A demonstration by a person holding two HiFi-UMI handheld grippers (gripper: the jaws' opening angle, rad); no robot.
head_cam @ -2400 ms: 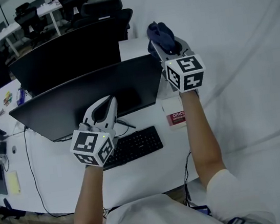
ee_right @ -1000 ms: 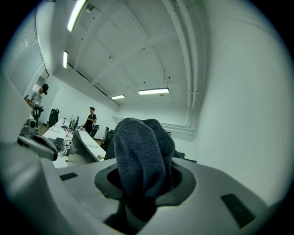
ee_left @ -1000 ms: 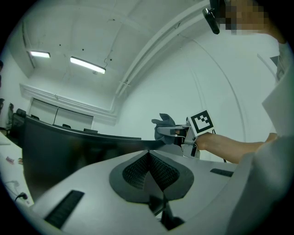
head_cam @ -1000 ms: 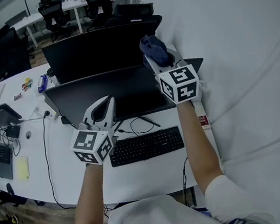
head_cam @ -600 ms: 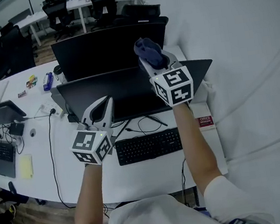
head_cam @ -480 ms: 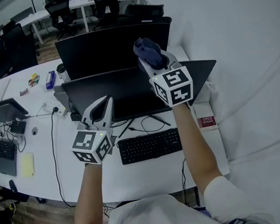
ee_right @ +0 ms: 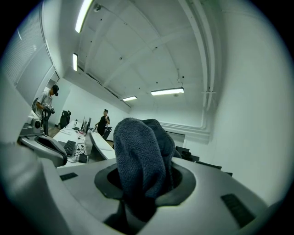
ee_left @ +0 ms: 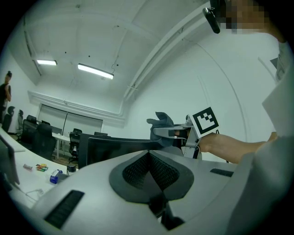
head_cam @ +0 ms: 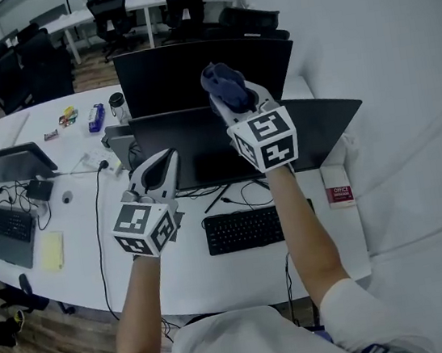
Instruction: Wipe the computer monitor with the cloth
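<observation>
A dark blue cloth (head_cam: 224,85) is bunched between the jaws of my right gripper (head_cam: 228,95), which is raised above the top edge of the near black monitor (head_cam: 200,146). In the right gripper view the cloth (ee_right: 140,160) fills the jaw gap. My left gripper (head_cam: 162,165) hangs in front of the monitor's lower left part, jaws shut with nothing between them; its own view shows the pads (ee_left: 149,170) pressed together and the right gripper with the cloth (ee_left: 161,125) beyond. A second monitor (head_cam: 205,64) stands behind the first.
A black keyboard (head_cam: 249,229) lies on the white desk (head_cam: 242,270) under the monitor, with cables beside the stand. A red-and-white box (head_cam: 339,194) sits at the right. At the left are a laptop (head_cam: 11,164), a small keyboard (head_cam: 9,224) and a cup (head_cam: 117,104). Chairs stand farther back.
The view has swung, so the monitors and desk sit farther right in the picture. My right gripper with the cloth has shifted slightly left along the monitor's top. The left gripper holds its place.
</observation>
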